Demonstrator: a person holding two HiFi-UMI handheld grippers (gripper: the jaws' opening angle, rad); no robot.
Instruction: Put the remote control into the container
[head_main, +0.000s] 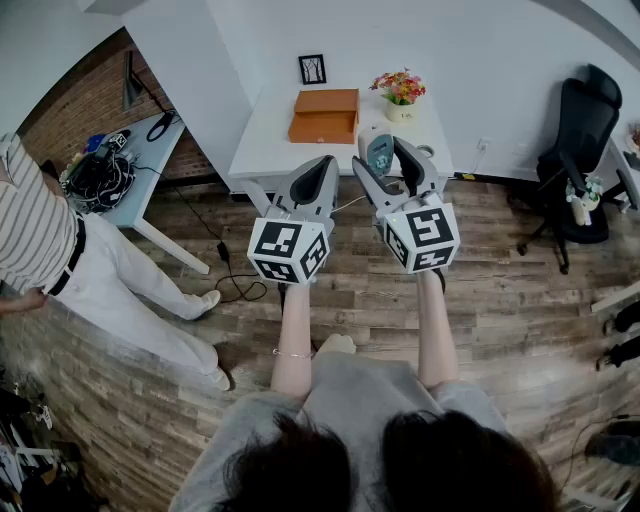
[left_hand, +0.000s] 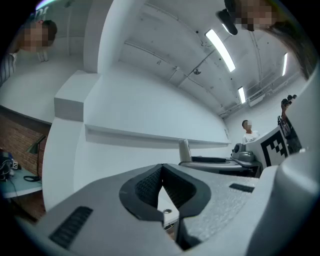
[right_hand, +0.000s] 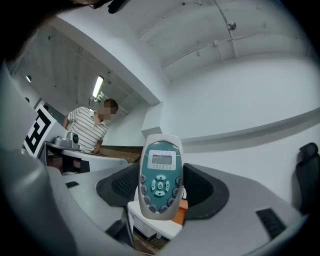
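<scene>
A white and teal remote control (right_hand: 160, 177) stands upright between the pads of my right gripper (right_hand: 161, 186), which is shut on it. In the head view the remote (head_main: 380, 153) shows between the right gripper's (head_main: 383, 152) jaws, held in the air in front of the white table (head_main: 260, 150). The container, an orange box (head_main: 325, 115), lies on that table beyond both grippers. A bit of the orange box (right_hand: 180, 216) shows under the remote. My left gripper (head_main: 322, 166) is raised beside the right one. Its jaws (left_hand: 162, 176) meet at the tips with nothing between them.
On the table stand a flower pot (head_main: 401, 92) and a small picture frame (head_main: 312, 69). A person in a striped shirt (head_main: 40, 240) stands at the left near a desk with cables (head_main: 105, 172). A black office chair (head_main: 585, 140) is at the right.
</scene>
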